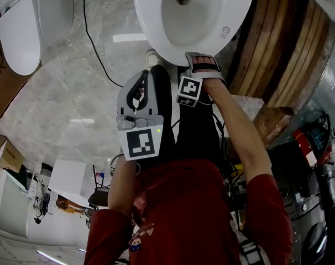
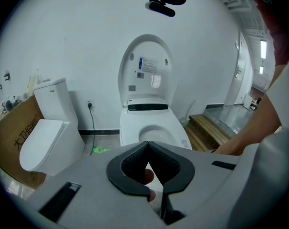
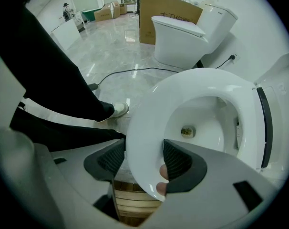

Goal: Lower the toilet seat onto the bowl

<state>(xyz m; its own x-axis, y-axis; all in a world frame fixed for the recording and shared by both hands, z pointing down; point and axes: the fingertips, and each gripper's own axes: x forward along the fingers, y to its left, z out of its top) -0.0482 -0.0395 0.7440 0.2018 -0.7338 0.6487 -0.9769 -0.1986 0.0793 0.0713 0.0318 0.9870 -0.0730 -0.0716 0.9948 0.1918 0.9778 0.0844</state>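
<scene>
Right gripper (image 3: 144,152): clamped on the front rim of the toilet seat (image 3: 149,109), one jaw inside the ring and one outside; the seat lay flat over the bowl (image 3: 204,120), with the lid (image 2: 147,70) upright against the wall. Left gripper (image 2: 148,146): jaws closed tip to tip on nothing, held back from the toilet, near the person's body.

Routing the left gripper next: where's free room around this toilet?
Free: marble floor between toilet seat and second toilet, crossed only by a black cable; wooden platform on the far side, mostly bare. Crowded: the seat's front, with the right gripper on it and the person's legs.
</scene>
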